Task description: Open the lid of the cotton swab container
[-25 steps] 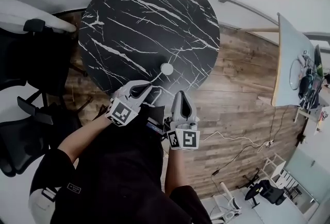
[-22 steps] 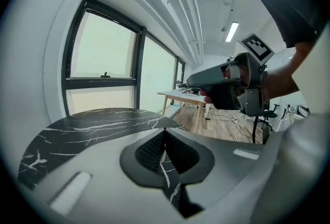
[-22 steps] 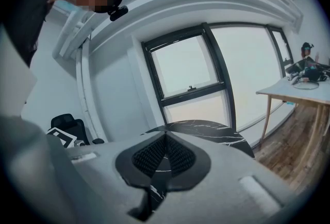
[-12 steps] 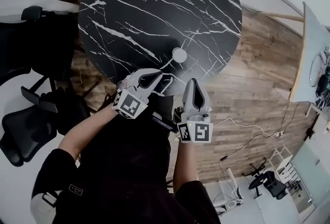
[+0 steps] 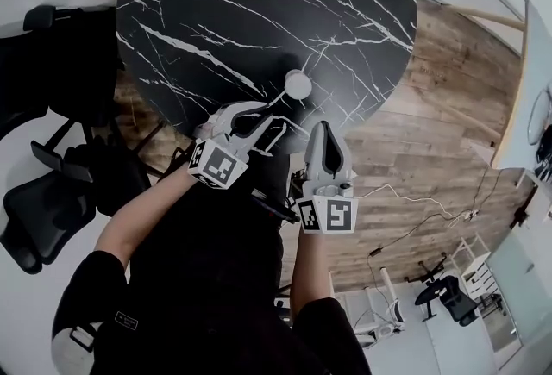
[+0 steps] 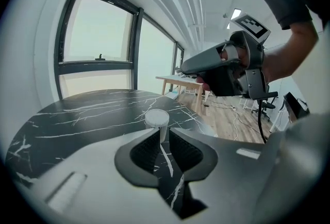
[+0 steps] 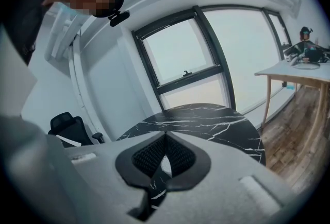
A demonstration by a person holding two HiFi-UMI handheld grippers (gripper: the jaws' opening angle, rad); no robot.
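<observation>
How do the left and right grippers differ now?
On the left gripper the jaws have just been opening to a narrow gap, nothing between them; on the right gripper they are shut. The left gripper slants toward the white container; the right gripper points straight ahead. Both hold nothing.

Light: bright, even daylight from windows beyond the fingers; panes blown white. Tabletop: pale window sheen. Lens: heavy fisheye bend, dark corners in both gripper views. Fingers nearest the lens soft.
</observation>
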